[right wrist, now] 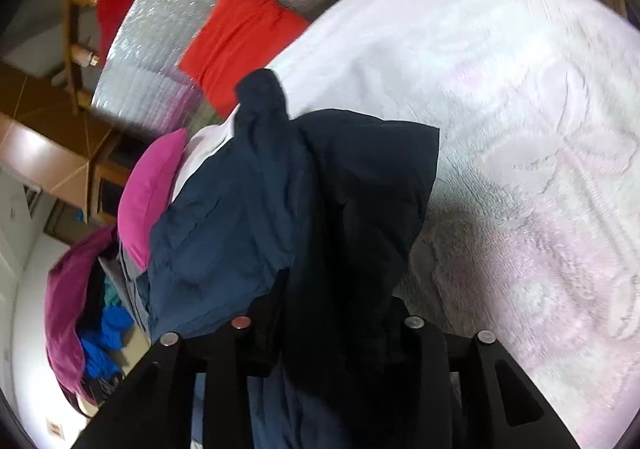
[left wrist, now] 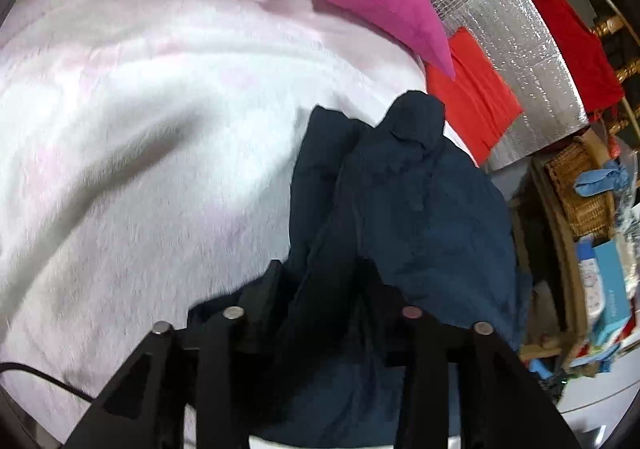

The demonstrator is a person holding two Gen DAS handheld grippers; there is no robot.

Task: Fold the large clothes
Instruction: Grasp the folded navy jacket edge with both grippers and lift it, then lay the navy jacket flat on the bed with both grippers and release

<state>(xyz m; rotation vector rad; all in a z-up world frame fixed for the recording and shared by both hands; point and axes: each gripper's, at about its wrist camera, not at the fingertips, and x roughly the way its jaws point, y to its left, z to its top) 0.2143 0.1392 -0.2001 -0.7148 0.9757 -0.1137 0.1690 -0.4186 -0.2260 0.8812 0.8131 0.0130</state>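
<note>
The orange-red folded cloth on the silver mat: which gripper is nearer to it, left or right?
Cannot be settled. The left gripper and right gripper each grip the navy garment over the pink blanket, and the orange-red cloth lies beyond the garment's far end in both views.

The right tool (right wrist: 332, 289) is closed on a dark navy garment (right wrist: 280, 189), whose bunched cloth fills the gap between its black fingers (right wrist: 266, 313) and rises ahead of them to a knotted peak. Behind the garment spreads a pale pink fluffy blanket (right wrist: 500, 109) on the bed. To the left lie a magenta pillow (right wrist: 148, 189), an orange-red cloth (right wrist: 240, 37) on a silver quilted sheet (right wrist: 168, 29), and a purple cloth (right wrist: 64, 309) over blue fabric (right wrist: 104, 341).
</note>
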